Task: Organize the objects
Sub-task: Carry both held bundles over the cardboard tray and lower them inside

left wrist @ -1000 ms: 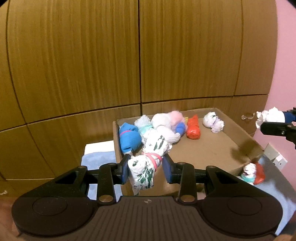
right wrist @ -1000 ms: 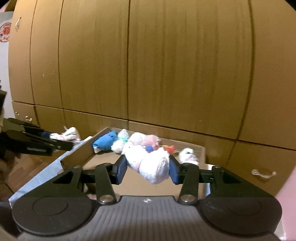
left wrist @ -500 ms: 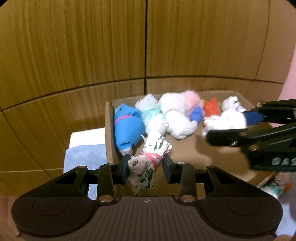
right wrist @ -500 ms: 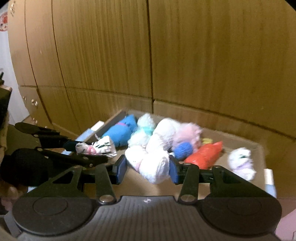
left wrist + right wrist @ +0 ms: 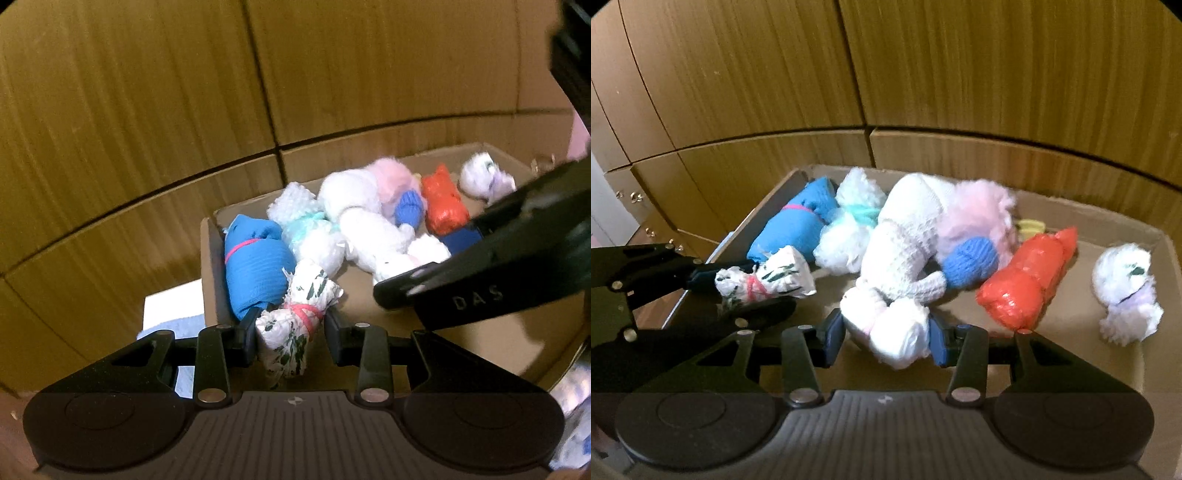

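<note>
The left gripper (image 5: 290, 334) pinches a white bundle with green marks (image 5: 295, 325), tied at its waist with a pink band; the pads press its sides, and its upper end fans out toward twelve o'clock, above the near left corner of the cardboard box (image 5: 208, 280). In the right wrist view the same bundle (image 5: 766, 282) shows at about nine o'clock, held out from the left by that gripper (image 5: 753, 286).

The right gripper (image 5: 886, 334) is clamped on a fluffy white bundle (image 5: 886, 328) (faintly pink on one side), both blue pads against it, low over the box floor (image 5: 1071, 332). From the left wrist view this gripper (image 5: 436, 254) reaches in from three o'clock, its bundle (image 5: 417, 254) just showing at the tips.

Inside the box, along the far wall, lies a row: a blue roll with a pink band (image 5: 796, 229) at ten o'clock, a white and mint tuft (image 5: 853, 225) beside it, a long white knitted piece (image 5: 905, 243) touching a pink fluffy piece (image 5: 975, 218) and a blue yarn ball (image 5: 971, 262), then a red plastic-wrapped roll (image 5: 1030, 277) at two o'clock. A small white bundle with dark marks (image 5: 1126, 291) sits apart at three o'clock. Wooden cabinet panels (image 5: 923, 66) stand behind the box.
</note>
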A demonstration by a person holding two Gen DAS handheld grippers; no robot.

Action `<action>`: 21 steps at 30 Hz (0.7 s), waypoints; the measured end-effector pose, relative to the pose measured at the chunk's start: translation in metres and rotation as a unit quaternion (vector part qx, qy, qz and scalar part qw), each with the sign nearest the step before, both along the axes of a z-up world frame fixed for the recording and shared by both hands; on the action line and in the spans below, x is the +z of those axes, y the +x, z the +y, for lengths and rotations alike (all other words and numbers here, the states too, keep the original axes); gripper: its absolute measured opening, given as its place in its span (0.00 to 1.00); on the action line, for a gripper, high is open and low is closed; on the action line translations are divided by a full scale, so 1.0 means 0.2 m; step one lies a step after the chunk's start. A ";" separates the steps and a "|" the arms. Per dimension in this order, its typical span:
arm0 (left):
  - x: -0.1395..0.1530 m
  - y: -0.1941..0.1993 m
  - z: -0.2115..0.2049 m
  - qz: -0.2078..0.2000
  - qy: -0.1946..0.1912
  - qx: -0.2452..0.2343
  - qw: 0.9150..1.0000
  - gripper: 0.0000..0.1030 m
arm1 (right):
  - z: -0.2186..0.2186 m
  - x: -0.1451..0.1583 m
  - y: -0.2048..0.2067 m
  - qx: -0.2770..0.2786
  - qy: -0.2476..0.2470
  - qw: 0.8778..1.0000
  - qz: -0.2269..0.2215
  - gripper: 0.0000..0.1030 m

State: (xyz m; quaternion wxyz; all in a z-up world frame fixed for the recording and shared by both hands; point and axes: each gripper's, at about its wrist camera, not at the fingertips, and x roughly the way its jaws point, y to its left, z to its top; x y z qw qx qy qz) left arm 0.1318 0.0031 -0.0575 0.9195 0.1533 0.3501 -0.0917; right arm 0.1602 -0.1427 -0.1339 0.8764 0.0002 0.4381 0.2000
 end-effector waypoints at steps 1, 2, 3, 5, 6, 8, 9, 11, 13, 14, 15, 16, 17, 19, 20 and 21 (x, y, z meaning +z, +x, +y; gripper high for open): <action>-0.01 0.00 -0.01 -0.004 0.013 -0.004 1.000 0.42 | 0.01 0.00 -0.01 0.002 -0.002 1.000 -0.001 0.42; -0.02 -0.01 -0.02 -0.007 0.021 -0.006 1.000 0.42 | 0.02 0.00 -0.01 0.004 -0.003 1.000 -0.001 0.42; -0.02 -0.01 -0.03 -0.008 0.024 -0.007 1.000 0.42 | 0.03 0.00 -0.01 0.006 -0.003 1.000 -0.001 0.42; -0.03 -0.01 -0.03 -0.009 0.026 -0.006 1.000 0.42 | 0.05 0.01 -0.02 0.010 -0.006 1.000 -0.001 0.42; -0.03 0.00 -0.03 -0.009 0.027 -0.005 1.000 0.42 | 0.07 0.01 -0.02 0.011 -0.008 1.000 0.000 0.42; -0.03 0.00 -0.03 -0.012 0.035 -0.005 0.999 0.43 | 0.08 0.01 -0.03 0.012 -0.011 1.000 0.000 0.42; -0.04 0.00 -0.04 -0.014 0.036 -0.006 0.999 0.44 | 0.09 0.01 -0.03 0.010 -0.014 1.000 0.000 0.42; -0.04 0.00 -0.04 -0.016 0.037 -0.006 0.999 0.44 | 0.09 0.01 -0.03 0.010 -0.017 1.000 0.000 0.42; -0.04 0.00 -0.05 -0.017 0.037 -0.005 0.999 0.45 | 0.10 0.01 -0.04 0.009 -0.019 1.000 0.000 0.42; -0.04 -0.01 -0.05 -0.018 0.037 -0.004 0.999 0.46 | 0.11 0.02 -0.05 0.009 -0.020 1.000 0.000 0.42; -0.04 -0.01 -0.05 -0.019 0.038 -0.004 0.999 0.46 | 0.11 0.02 -0.05 0.009 -0.020 1.000 0.000 0.43; -0.05 -0.01 -0.05 -0.019 0.038 -0.003 0.999 0.46 | 0.11 0.02 -0.06 0.009 -0.020 1.000 0.001 0.43; -0.05 -0.01 -0.05 -0.020 0.038 -0.003 0.999 0.46 | 0.11 0.02 -0.06 0.009 -0.021 1.000 0.002 0.43; -0.05 -0.01 -0.05 -0.020 0.039 -0.005 0.999 0.46 | 0.11 0.03 -0.08 0.010 -0.022 1.000 0.002 0.44; -0.05 -0.01 -0.05 -0.020 0.038 -0.005 0.999 0.47 | 0.11 0.03 -0.09 0.010 -0.022 1.000 0.002 0.44; -0.04 -0.01 -0.05 -0.019 0.037 -0.005 0.999 0.47 | 0.11 0.04 -0.09 0.010 -0.021 1.000 0.003 0.44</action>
